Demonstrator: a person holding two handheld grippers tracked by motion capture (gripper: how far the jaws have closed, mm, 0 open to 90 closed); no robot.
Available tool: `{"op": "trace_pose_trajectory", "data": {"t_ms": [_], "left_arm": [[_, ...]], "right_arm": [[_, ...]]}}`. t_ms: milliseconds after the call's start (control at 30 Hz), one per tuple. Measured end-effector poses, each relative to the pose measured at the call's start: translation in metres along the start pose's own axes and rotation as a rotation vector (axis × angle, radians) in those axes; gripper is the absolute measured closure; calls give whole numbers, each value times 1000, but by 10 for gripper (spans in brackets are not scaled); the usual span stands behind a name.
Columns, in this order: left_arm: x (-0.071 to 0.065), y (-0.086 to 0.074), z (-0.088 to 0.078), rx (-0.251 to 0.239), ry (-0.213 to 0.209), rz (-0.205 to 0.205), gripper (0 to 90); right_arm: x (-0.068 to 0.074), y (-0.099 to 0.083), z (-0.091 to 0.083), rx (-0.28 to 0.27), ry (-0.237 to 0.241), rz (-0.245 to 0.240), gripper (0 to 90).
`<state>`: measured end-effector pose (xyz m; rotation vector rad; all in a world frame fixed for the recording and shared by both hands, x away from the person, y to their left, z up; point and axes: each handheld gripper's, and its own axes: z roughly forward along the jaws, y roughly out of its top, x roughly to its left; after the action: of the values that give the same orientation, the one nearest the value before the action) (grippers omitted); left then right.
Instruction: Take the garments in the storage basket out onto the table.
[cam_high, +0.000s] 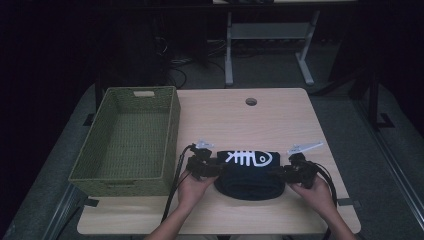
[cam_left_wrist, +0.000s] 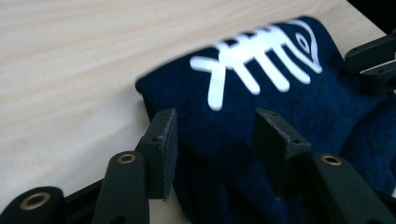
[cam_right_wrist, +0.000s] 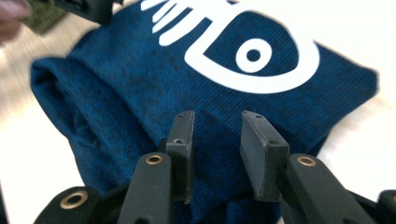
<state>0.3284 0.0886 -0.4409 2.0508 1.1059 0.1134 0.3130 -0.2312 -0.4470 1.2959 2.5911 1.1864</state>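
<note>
A folded dark blue garment (cam_high: 250, 175) with a white fish-skeleton print lies on the wooden table (cam_high: 280, 120) near its front edge. My left gripper (cam_high: 216, 167) sits at the garment's left end. In the left gripper view its jaws (cam_left_wrist: 215, 135) stand apart over the cloth (cam_left_wrist: 261, 93), with nothing pinched between the pads. My right gripper (cam_high: 282, 171) is at the garment's right end. Its jaws (cam_right_wrist: 217, 140) are also parted above the blue fabric (cam_right_wrist: 140, 79), just below the fish head print. Each hand holds its gripper from the near side.
A green woven basket (cam_high: 172, 130), empty inside, stands on the table's left part, close to the left gripper. A round cable hole (cam_high: 251, 101) is near the far edge. Beyond the table is a dark floor with a white desk frame (cam_high: 229, 50).
</note>
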Motion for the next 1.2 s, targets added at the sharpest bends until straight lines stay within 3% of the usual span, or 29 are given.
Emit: {"op": "trace_pose_trajectory", "data": {"t_ms": [200,300,467,600,800,1100,1200], "left_arm": [[3,-3,7,6,-1,-33,474],[4,-1,5,-13,-1,-43,449],[10,0,8,-14,-16,-94,349],[12,-1,11,7,-11,-103,323],[17,-1,16,32,-36,-130,340],[23,-2,22,37,-68,-195,379],[22,-2,23,34,-74,-196,399]], "right_arm": [[0,-2,5,-6,3,21,615],[-2,0,-4,-35,-29,23,595],[-17,0,-11,-50,-85,85,528],[-24,-4,-9,-41,-113,129,496],[-24,-3,1,-12,-118,140,469],[-24,-3,10,11,-115,134,507],[-22,-2,11,16,-104,136,592]]}}
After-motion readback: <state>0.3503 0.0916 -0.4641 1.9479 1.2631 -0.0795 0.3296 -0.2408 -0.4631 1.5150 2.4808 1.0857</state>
